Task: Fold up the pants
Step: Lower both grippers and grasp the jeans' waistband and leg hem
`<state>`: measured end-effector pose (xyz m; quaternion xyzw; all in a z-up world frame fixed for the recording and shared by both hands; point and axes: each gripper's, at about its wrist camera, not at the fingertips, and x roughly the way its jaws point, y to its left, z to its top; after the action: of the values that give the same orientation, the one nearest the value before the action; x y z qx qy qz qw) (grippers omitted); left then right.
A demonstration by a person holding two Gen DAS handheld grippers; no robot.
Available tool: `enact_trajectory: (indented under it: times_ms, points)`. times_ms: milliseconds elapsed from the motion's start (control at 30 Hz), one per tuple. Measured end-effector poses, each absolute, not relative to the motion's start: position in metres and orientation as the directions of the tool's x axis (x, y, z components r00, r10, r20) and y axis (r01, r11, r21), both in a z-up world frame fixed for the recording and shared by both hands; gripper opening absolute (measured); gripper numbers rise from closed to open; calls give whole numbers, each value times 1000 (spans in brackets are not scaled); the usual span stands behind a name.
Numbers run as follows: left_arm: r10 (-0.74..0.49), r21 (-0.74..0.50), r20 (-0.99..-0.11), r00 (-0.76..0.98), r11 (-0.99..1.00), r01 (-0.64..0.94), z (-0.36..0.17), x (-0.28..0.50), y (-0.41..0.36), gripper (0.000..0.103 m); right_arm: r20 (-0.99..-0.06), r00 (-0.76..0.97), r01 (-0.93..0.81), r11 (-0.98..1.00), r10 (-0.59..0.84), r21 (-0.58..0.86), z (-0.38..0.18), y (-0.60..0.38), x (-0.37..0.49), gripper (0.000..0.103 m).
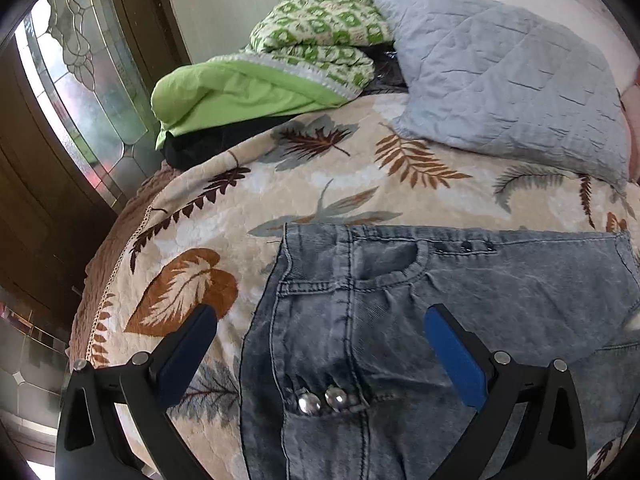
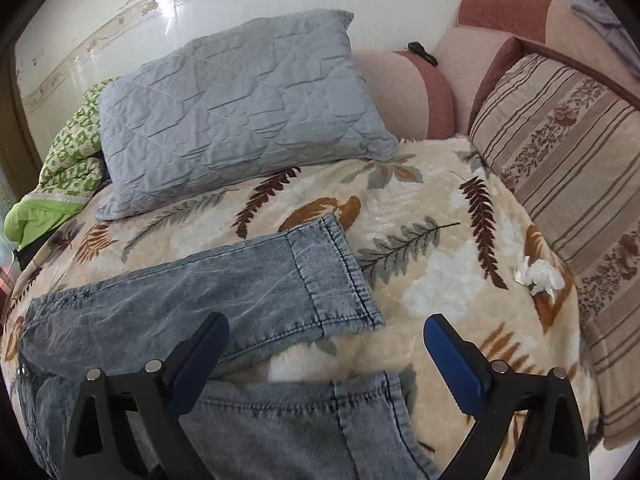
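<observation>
Grey-blue washed jeans (image 1: 440,300) lie flat on a leaf-patterned blanket (image 1: 192,248). In the left wrist view the waistband end with two metal buttons (image 1: 322,400) is just below my left gripper (image 1: 320,332), which is open and empty above it. In the right wrist view the two leg ends show: the far leg (image 2: 240,280) with its hem (image 2: 340,272) and the near leg (image 2: 304,428) with bare blanket between them. My right gripper (image 2: 326,340) is open and empty above the gap between the legs.
A grey quilted pillow (image 2: 236,108) and a folded green quilt (image 1: 304,48) lie at the bed's far side. A striped cushion (image 2: 560,184) lines the right edge. A crumpled white tissue (image 2: 538,276) lies on the blanket. A glass-panelled door (image 1: 80,80) stands left.
</observation>
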<state>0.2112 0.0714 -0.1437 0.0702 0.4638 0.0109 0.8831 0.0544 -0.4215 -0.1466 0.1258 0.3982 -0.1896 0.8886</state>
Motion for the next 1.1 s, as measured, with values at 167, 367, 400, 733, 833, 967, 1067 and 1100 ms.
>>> enact_trajectory:
  times_ms: [167, 367, 400, 733, 833, 967, 1067, 1100]
  points:
    - [69, 95, -861, 503, 995, 25, -163, 271, 92, 103, -798, 577, 435, 892, -170, 124, -170, -461, 127, 86]
    - [52, 50, -885, 463, 999, -16, -171, 323, 110, 96, -833, 533, 427, 897, -150, 113, -203, -482, 192, 81]
    - [49, 43, -888, 457, 999, -24, -173, 329, 113, 96, -839, 525, 427, 897, -144, 113, -208, -484, 198, 81]
    - [-63, -67, -945, 322, 998, -2, -214, 357, 109, 56, -888, 432, 411, 911, -158, 38, -254, -483, 236, 81]
    - [-83, -88, -959, 272, 996, -6, -230, 356, 107, 24, -882, 449, 414, 908, -146, 61, -255, -484, 238, 69]
    - [-91, -100, -946, 310, 995, -16, -221, 352, 111, 6, -865, 480, 362, 931, -148, 41, -243, -478, 234, 16]
    - [-95, -100, -928, 361, 995, 5, -202, 342, 111, 6, -841, 517, 349, 936, -161, 35, -227, -471, 225, 14]
    - [-106, -109, -919, 379, 994, 13, -193, 338, 111, 6, -834, 527, 346, 938, -165, 33, -222, -468, 222, 14]
